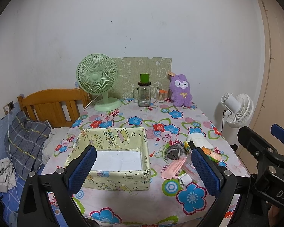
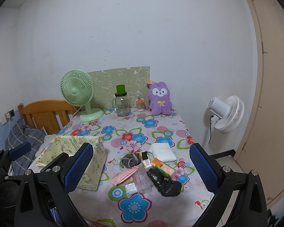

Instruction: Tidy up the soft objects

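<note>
A pale yellow cartoon-print fabric box [image 1: 111, 138] [image 2: 96, 155] stands open on the flowered table, its white bottom bare. Right of it lies a heap of small items: a grey fabric bundle [image 2: 129, 160] [image 1: 173, 151], a white folded cloth [image 2: 163, 152] [image 1: 199, 141], pink packets [image 2: 125, 176] [image 1: 175, 167], an orange packet [image 2: 163, 167] and a black plastic bag [image 2: 164, 183]. My left gripper [image 1: 143, 168] hangs open above the box's near side. My right gripper [image 2: 142, 168] hangs open above the heap. Neither holds anything.
At the table's back stand a green desk fan [image 1: 98, 81], a glass jar [image 1: 144, 94] with a green cap, a cotton-swab pot [image 1: 161, 95] and a purple plush bunny [image 1: 180, 90]. A white floor fan [image 2: 225, 111] stands right of the table, a bed with wooden headboard [image 1: 53, 106] left.
</note>
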`<state>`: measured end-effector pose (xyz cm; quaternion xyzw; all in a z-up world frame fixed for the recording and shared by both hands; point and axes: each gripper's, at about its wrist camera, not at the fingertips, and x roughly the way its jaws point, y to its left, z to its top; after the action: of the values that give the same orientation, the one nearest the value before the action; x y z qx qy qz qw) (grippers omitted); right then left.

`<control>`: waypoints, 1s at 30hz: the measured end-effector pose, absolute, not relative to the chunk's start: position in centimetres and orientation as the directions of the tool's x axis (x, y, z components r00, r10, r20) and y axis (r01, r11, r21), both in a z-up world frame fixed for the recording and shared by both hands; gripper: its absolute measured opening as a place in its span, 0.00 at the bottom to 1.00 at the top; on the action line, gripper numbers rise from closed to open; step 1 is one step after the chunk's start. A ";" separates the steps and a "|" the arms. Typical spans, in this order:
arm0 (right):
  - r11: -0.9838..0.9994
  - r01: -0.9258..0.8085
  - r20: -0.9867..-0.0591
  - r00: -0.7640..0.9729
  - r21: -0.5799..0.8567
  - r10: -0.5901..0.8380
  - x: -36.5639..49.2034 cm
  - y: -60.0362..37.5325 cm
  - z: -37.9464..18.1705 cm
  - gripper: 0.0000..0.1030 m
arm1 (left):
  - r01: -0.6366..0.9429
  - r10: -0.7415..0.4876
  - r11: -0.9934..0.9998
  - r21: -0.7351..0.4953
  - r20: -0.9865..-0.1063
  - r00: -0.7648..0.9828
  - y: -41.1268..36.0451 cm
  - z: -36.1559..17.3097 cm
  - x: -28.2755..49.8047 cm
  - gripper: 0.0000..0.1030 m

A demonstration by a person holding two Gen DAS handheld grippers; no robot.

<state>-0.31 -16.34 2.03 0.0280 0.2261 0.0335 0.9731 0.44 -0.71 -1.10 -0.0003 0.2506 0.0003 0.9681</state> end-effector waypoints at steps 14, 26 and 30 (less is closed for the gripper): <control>0.995 -0.059 -0.452 0.887 0.084 0.091 0.9 -17.0 1.3 1.00 | 0.005 -0.011 1.000 -0.013 -0.504 0.864 -1.9 -1.6 2.2 0.98; 0.994 -0.078 -0.466 0.879 0.074 0.104 2.8 -18.7 -0.9 0.99 | -0.004 -0.004 1.000 -0.014 -0.530 0.848 -4.3 -3.8 3.9 0.98; 0.994 -0.082 -0.482 0.870 0.068 0.105 3.5 -19.2 -2.0 1.00 | 0.003 -0.011 1.000 -0.015 -0.551 0.834 -5.1 -5.0 4.7 0.98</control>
<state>3.47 -19.19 -1.97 0.0227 0.2504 0.0482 0.9667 4.69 -5.10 -4.96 -0.0066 0.2879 -0.0036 0.9576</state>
